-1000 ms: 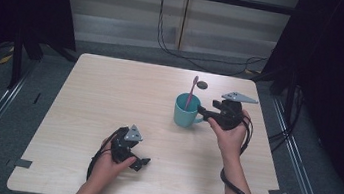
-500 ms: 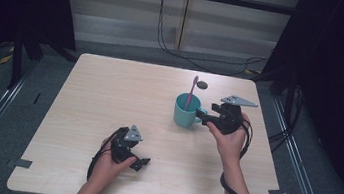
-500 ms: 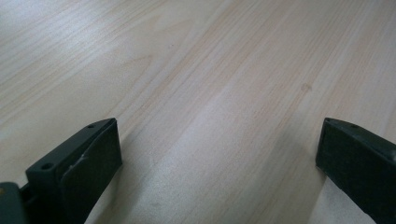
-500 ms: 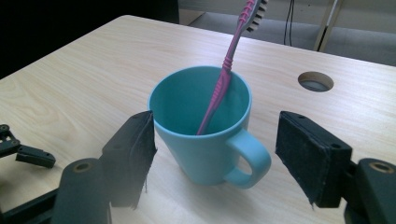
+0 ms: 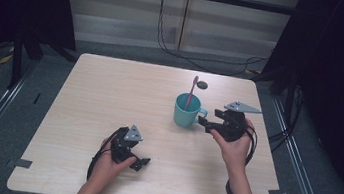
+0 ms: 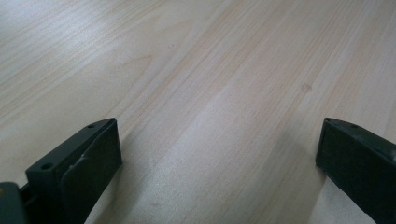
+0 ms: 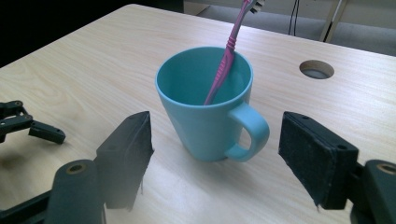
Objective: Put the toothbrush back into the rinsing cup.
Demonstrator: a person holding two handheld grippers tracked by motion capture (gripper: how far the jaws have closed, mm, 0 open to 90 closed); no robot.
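A teal mug (image 5: 185, 114) (image 7: 205, 112) stands right of the table's centre with a pink toothbrush (image 5: 191, 92) (image 7: 226, 60) leaning inside it, bristles up. The mug's handle points at my right gripper (image 5: 209, 121) (image 7: 215, 122). Its jaws have just been opening and now stand wide, short of the mug, with the pads touching nothing. My left gripper (image 5: 139, 161) (image 6: 219, 140) rests low on the near left of the table (image 5: 110, 94), open over bare wood.
A round cable hole (image 5: 202, 85) (image 7: 316, 69) lies in the tabletop just behind the mug. Cables trail from both grippers toward the near edge. The left gripper's tips (image 7: 28, 126) appear at the left in the right gripper view.
My right gripper has drawn back slightly from the mug's handle toward the near side. The mug, the toothbrush and the left gripper have stayed put.
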